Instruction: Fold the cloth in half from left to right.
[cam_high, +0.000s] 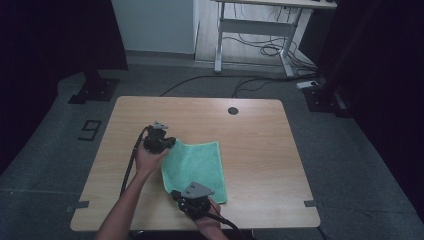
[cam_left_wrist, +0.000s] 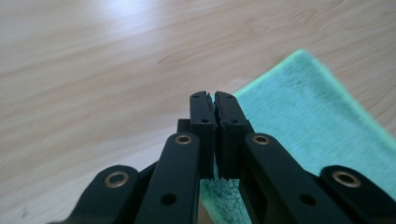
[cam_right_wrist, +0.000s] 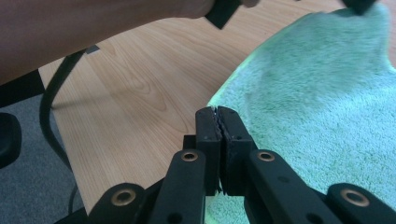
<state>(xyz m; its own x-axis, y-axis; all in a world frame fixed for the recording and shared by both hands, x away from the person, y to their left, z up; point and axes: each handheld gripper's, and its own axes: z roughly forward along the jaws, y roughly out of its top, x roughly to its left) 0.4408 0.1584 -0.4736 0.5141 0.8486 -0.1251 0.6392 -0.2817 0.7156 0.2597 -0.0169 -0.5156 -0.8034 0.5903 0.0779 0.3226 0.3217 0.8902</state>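
— What's happening at the pale wood-grain table (cam_high: 260, 130)?

— A fold in the making, by my reading. Nearest the person, the right tool (cam_high: 196, 201) sits at the near edge of the mint-green terry cloth (cam_high: 197, 167), jaws pressed together with cloth bunched under them in the right gripper view (cam_right_wrist: 299, 121), pinching that near corner, it seems.

— And the other hand?

— Farther up, the left tool (cam_high: 165, 144) has its jaws clamped on the far left corner, which stands raised off the table; the left gripper view shows the cloth (cam_left_wrist: 303, 121) running away to the right of the closed tips.

— So what comes next?

— Probably carrying both pinched corners across to the right edge, level and together, without letting the fabric slip.
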